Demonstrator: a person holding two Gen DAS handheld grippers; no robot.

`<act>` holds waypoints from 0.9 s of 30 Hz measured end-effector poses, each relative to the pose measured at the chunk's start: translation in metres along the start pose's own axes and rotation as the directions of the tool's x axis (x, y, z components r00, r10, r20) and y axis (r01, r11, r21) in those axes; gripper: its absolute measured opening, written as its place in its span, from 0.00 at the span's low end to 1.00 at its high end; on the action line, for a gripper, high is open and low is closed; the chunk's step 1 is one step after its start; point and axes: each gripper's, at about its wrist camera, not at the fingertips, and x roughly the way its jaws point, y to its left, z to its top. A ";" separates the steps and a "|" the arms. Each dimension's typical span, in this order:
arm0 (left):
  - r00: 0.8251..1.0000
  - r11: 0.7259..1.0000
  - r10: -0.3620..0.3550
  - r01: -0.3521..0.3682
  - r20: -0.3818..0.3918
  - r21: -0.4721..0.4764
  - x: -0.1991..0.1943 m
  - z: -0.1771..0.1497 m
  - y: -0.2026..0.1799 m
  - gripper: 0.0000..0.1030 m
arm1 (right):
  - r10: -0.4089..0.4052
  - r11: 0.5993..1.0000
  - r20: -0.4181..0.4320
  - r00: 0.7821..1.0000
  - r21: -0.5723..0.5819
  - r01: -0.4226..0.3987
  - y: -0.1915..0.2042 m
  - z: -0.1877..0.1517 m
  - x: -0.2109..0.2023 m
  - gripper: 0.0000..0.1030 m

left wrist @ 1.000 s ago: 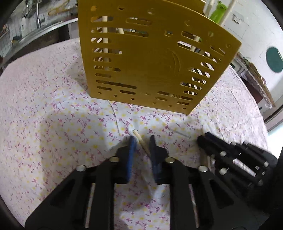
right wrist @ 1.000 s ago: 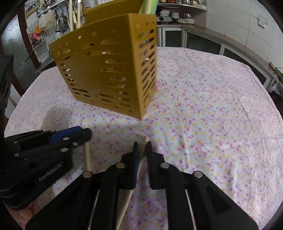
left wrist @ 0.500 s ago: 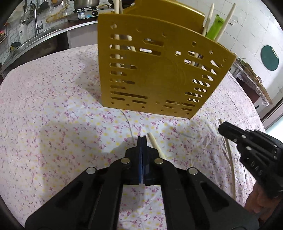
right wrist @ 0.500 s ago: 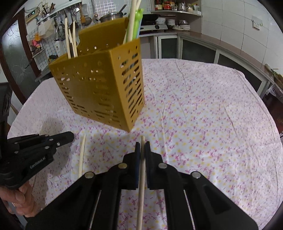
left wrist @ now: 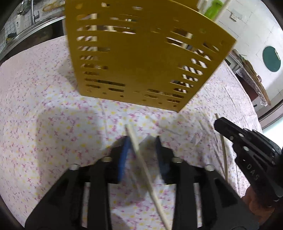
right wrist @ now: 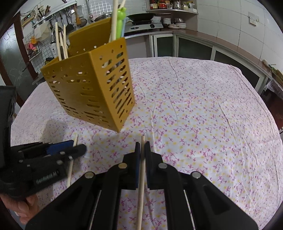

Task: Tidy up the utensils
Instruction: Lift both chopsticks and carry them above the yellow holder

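A yellow perforated utensil holder [left wrist: 141, 58] [right wrist: 92, 88] stands on the floral tablecloth with chopsticks and a green utensil [right wrist: 122, 19] in it. My left gripper [left wrist: 142, 143] is open, low over the cloth, with a pale chopstick [left wrist: 145, 169] lying between its blue pads, apart from both. That gripper [right wrist: 67, 150] and chopstick [right wrist: 71, 166] also show at the left of the right wrist view. My right gripper [right wrist: 141, 146] is shut on a second chopstick [right wrist: 141, 185], held above the cloth. It appears at the right of the left wrist view [left wrist: 228, 127].
The round table's floral cloth [right wrist: 203, 115] spreads wide to the right of the holder. Kitchen counters, a stove and a wok [right wrist: 141, 17] sit behind. A sink and faucet [left wrist: 33, 12] lie at the far left.
My left gripper was shut beside the chopstick and has opened and shifted so the chopstick lies between its pads. My right gripper has risen with its chopstick.
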 end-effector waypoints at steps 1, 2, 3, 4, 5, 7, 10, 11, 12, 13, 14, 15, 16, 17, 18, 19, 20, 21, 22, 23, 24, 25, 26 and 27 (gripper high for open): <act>1.000 1.000 0.025 -0.025 0.009 0.017 0.001 -0.001 -0.005 0.36 | 0.001 1.000 0.000 1.000 0.003 -0.001 0.000 0.000 0.000 0.05; 0.999 0.999 0.040 -0.040 0.018 0.028 0.004 -0.001 -0.010 0.33 | 0.002 1.000 0.000 1.000 0.005 -0.002 0.000 0.000 0.000 0.05; 0.996 0.995 0.082 -0.084 0.042 0.046 0.005 -0.003 -0.014 0.28 | 0.004 1.000 0.001 1.000 0.006 -0.005 0.000 -0.001 0.000 0.05; 0.993 0.993 0.105 -0.107 0.055 0.044 0.006 -0.003 -0.015 0.17 | 0.006 1.000 0.002 1.000 0.005 -0.006 0.000 -0.001 -0.001 0.05; 0.991 0.992 0.116 -0.119 0.066 0.037 0.007 -0.004 -0.014 0.11 | 0.005 1.000 0.003 1.000 0.005 -0.005 0.000 -0.002 -0.002 0.05; 0.991 0.993 0.111 -0.114 0.068 0.028 0.006 -0.003 -0.011 0.07 | 0.004 1.000 0.007 1.000 0.005 -0.004 -0.001 -0.003 -0.004 0.05; 0.993 0.995 0.093 -0.095 0.067 0.027 0.003 -0.004 -0.006 0.03 | 0.006 1.000 0.017 1.000 0.007 -0.006 -0.001 -0.002 -0.008 0.06; 0.994 0.996 0.081 -0.082 0.068 0.022 0.002 -0.004 0.002 0.03 | 0.007 1.000 0.022 1.000 0.006 -0.007 0.000 -0.001 -0.010 0.06; 0.996 0.998 0.055 -0.057 0.074 0.013 -0.002 -0.004 0.005 0.03 | 0.008 1.000 0.026 1.000 0.006 -0.008 0.000 -0.001 -0.012 0.05; 0.996 0.999 0.050 -0.051 0.080 0.011 -0.007 -0.005 0.007 0.03 | 0.013 1.000 0.033 0.999 0.005 -0.013 0.001 0.000 -0.016 0.05; 0.995 0.999 0.044 -0.045 0.094 0.010 -0.012 -0.005 0.008 0.03 | 0.017 1.000 0.044 0.999 0.003 -0.017 0.001 0.002 -0.020 0.05; 0.993 1.000 0.026 -0.028 0.119 0.011 -0.021 -0.005 0.009 0.03 | 0.020 1.000 0.053 0.998 0.002 -0.020 0.001 0.003 -0.023 0.05; 0.991 1.000 0.024 -0.026 0.133 0.015 -0.027 -0.006 0.011 0.03 | 0.023 1.000 0.065 0.998 0.001 -0.024 0.001 0.005 -0.028 0.06; 0.988 1.000 0.021 -0.023 0.152 0.016 -0.035 -0.006 0.012 0.03 | 0.025 1.000 0.075 0.997 0.001 -0.026 0.001 0.006 -0.032 0.06; 0.985 1.000 0.016 -0.020 0.171 0.017 -0.043 -0.006 0.013 0.03 | 0.028 1.000 0.092 0.995 0.003 -0.029 0.001 0.008 -0.038 0.06; 0.979 1.000 0.008 -0.012 0.203 0.017 -0.055 -0.005 0.014 0.03 | 0.031 1.000 0.102 0.994 0.005 -0.031 0.002 0.009 -0.043 0.06; 0.975 1.000 0.004 -0.009 0.222 0.019 -0.065 -0.005 0.015 0.03 | 0.033 0.999 0.115 0.993 0.006 -0.034 0.003 0.009 -0.048 0.06; 0.969 1.000 0.005 -0.011 0.246 0.021 -0.075 -0.004 0.015 0.03 | 0.036 0.999 0.126 0.991 0.006 -0.037 0.004 0.011 -0.053 0.06; 0.964 1.000 0.005 -0.012 0.264 0.022 -0.084 -0.002 0.016 0.03 | 0.039 0.999 0.142 0.989 0.003 -0.040 0.005 0.013 -0.059 0.06; 0.961 1.000 0.004 -0.012 0.278 0.026 -0.090 -0.003 0.017 0.03 | 0.040 0.999 0.155 0.987 0.000 -0.041 0.006 0.015 -0.065 0.06; 0.955 1.000 0.004 -0.013 0.296 0.028 -0.100 -0.002 0.018 0.03 | 0.043 0.999 0.170 0.985 -0.005 -0.043 0.008 0.017 -0.072 0.06; 0.950 0.999 0.009 -0.019 0.313 0.028 -0.107 -0.001 0.018 0.04 | 0.046 0.999 0.180 0.983 -0.007 -0.045 0.008 0.019 -0.077 0.06; 0.943 0.999 0.016 -0.027 0.333 0.029 -0.114 0.000 0.019 0.04 | 0.047 0.999 0.194 0.980 -0.010 -0.045 0.010 0.020 -0.083 0.06; 0.938 0.999 0.021 -0.034 0.345 0.032 -0.122 0.000 0.021 0.04 | 0.046 0.999 0.206 0.977 -0.014 -0.044 0.011 0.021 -0.089 0.06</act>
